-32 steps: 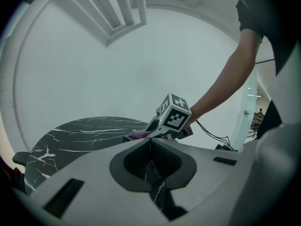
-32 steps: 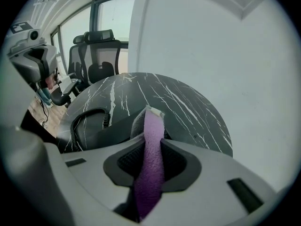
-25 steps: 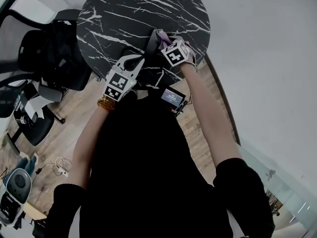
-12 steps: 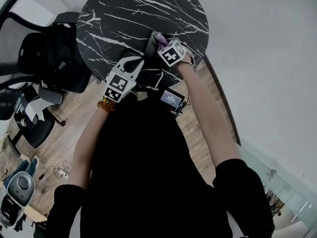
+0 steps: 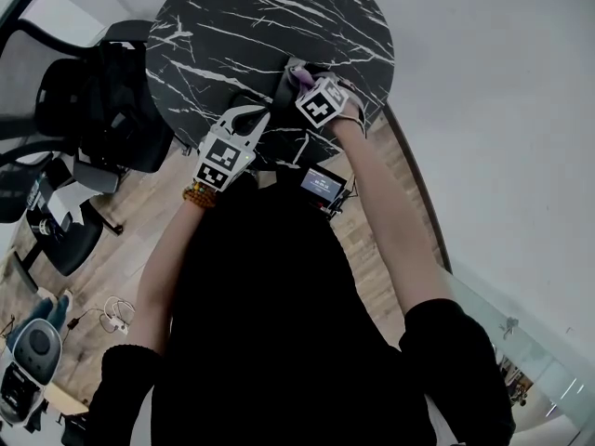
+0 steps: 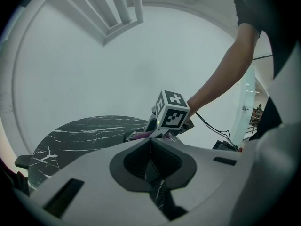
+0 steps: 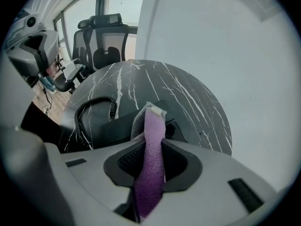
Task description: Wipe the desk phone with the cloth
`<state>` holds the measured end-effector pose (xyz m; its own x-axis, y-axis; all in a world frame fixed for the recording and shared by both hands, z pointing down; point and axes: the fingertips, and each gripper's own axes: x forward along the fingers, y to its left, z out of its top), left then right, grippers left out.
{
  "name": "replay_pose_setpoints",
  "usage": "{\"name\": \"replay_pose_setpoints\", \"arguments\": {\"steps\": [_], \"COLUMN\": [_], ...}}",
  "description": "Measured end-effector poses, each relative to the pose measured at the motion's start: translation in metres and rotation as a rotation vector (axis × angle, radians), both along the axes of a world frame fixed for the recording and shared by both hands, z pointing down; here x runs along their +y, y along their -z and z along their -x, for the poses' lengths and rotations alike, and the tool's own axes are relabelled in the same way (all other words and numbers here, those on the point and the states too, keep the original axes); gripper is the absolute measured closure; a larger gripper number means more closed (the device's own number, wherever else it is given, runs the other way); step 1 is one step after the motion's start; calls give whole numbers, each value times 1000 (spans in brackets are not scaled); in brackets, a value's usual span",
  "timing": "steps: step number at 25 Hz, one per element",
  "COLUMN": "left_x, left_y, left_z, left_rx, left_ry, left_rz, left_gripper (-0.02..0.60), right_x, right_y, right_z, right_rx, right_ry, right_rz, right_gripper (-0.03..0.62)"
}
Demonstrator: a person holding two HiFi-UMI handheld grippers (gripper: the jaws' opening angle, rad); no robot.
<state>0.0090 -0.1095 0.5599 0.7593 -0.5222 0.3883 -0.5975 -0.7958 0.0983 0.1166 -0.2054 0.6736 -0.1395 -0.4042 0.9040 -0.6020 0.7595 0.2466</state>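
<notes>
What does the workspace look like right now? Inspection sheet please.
Surface: round black marble table, only the phone seen on it.
Job's things: desk phone on the table; purple cloth reaching toward it, contact unclear.
Clutter: nothing seen.
Grippers: right gripper shut on the cloth; left gripper shut, nothing between its jaws.
Cables: coiled handset cord lying on the table; loose cable on the floor.
Surroundings: office chairs at the left, wood floor, white wall.
</notes>
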Motion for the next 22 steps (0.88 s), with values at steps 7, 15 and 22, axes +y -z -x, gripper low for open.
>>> {"name": "replay_pose_setpoints", "arguments": {"steps": [7,15,22], "left_x": [-2,-3,-3], "left_y": [1,4,5], "left_z": [5,9,11], "left_rx": [5,9,6], "left_ry": [14,23,22], "left_rz": [2,-5,-11], "left_gripper": [566,566,566], "right_x": [5,12,22], "right_y": [-3,-6,-12], "right_z": [2,4,10], "right_rx": [7,13,17], "right_ry": [11,33,68], "right_rz": [16,27,53], "right_gripper": [517,517,517]}}
